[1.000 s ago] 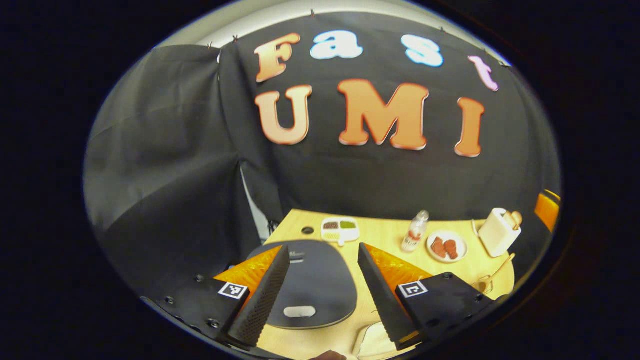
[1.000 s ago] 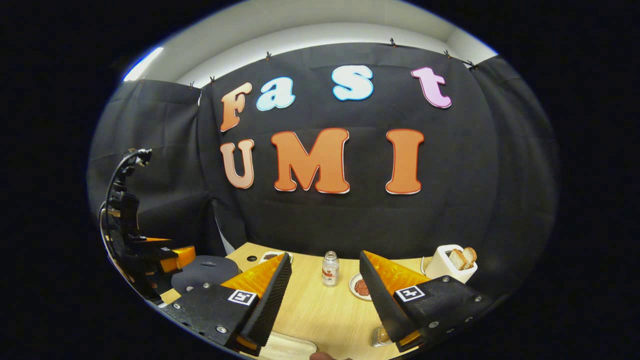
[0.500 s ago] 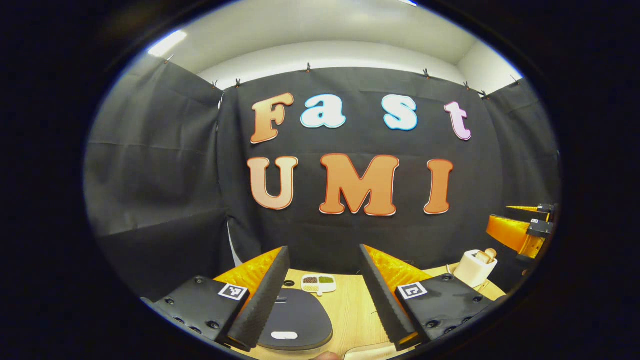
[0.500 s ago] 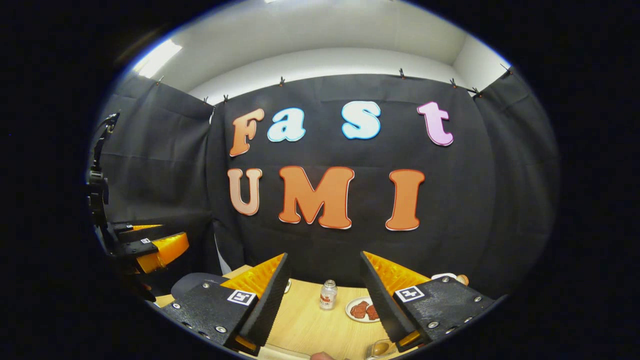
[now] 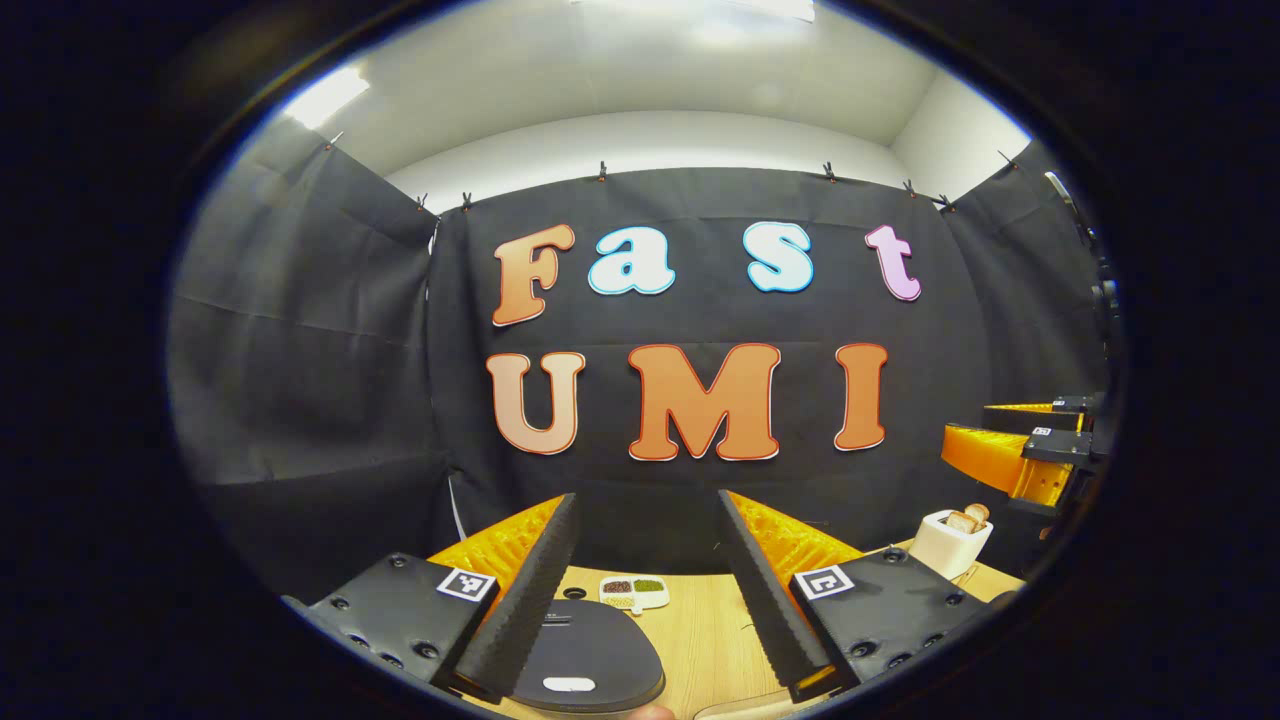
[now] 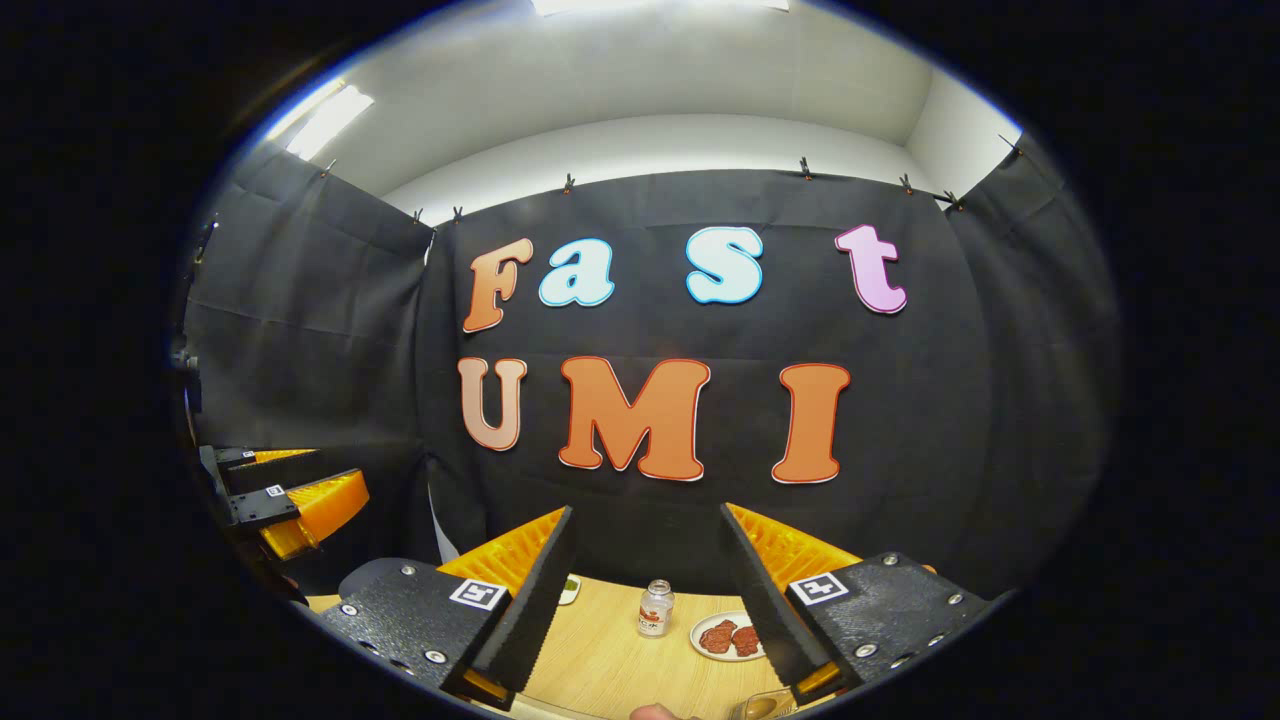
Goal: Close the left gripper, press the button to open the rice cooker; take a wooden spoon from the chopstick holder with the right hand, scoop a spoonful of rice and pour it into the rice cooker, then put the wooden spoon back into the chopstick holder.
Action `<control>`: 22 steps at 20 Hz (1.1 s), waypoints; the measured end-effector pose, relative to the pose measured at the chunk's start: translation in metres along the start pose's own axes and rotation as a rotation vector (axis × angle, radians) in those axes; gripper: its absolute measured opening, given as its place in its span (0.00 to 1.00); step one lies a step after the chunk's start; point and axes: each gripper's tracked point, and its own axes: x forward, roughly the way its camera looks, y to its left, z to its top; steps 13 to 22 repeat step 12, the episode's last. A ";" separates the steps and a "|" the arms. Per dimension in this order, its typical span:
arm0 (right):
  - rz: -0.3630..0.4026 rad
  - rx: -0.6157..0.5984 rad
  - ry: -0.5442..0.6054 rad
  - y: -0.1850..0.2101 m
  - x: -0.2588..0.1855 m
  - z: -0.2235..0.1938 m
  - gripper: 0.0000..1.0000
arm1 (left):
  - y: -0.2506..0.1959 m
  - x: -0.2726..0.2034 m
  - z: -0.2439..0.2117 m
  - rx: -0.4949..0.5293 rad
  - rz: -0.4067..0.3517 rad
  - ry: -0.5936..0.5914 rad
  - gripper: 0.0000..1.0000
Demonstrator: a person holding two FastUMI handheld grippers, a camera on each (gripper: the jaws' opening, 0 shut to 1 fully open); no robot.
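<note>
In the left gripper view, the left gripper [image 5: 648, 590], with orange fingers faced in black ribbed pads, stood wide apart and held nothing, raised above the light wooden table [image 5: 700, 630]. Between its fingers, at about six o'clock in that view, lay the dark grey rice cooker [image 5: 590, 655], lid down, with its white oval button [image 5: 568, 685] on the near edge of the lid. Just beyond the cooker, at about twelve o'clock from it, sat a small white divided dish [image 5: 632, 590] holding brown and green fillings. At four o'clock in the view stood a white toaster [image 5: 950, 545] with slices of bread [image 5: 967, 518] poking from the top, and above it at three o'clock hung the right gripper [image 5: 1010, 450], seen side-on, its orange fingers parted. In the right gripper view, that same gripper [image 6: 645, 600] was also spread wide and empty, with a small clear bottle with a red label [image 6: 655, 608] and a white plate of reddish-brown pieces [image 6: 728, 636] on the table between its fingers. A glass container [image 6: 760, 706] showed partly at five o'clock; I could not tell what it held. The left gripper appeared at eight o'clock there.
</note>
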 end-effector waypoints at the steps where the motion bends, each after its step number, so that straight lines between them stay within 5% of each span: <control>1: 0.004 -0.001 -0.002 0.000 0.000 0.001 0.87 | 0.001 0.000 0.003 0.002 0.003 -0.007 0.90; 3: 0.008 -0.003 -0.002 0.002 0.000 0.001 0.93 | 0.000 -0.002 0.002 0.018 0.006 -0.012 0.90; 7: 0.011 -0.010 0.007 0.003 0.003 -0.002 0.88 | -0.009 -0.005 0.003 0.040 -0.010 -0.026 0.96; 8: 0.015 -0.009 0.009 0.005 0.003 -0.003 0.93 | -0.010 -0.006 0.004 0.040 -0.013 -0.029 0.90; 22: 0.020 -0.012 0.012 0.006 0.005 -0.007 0.87 | -0.008 -0.008 0.002 0.047 -0.010 -0.015 0.90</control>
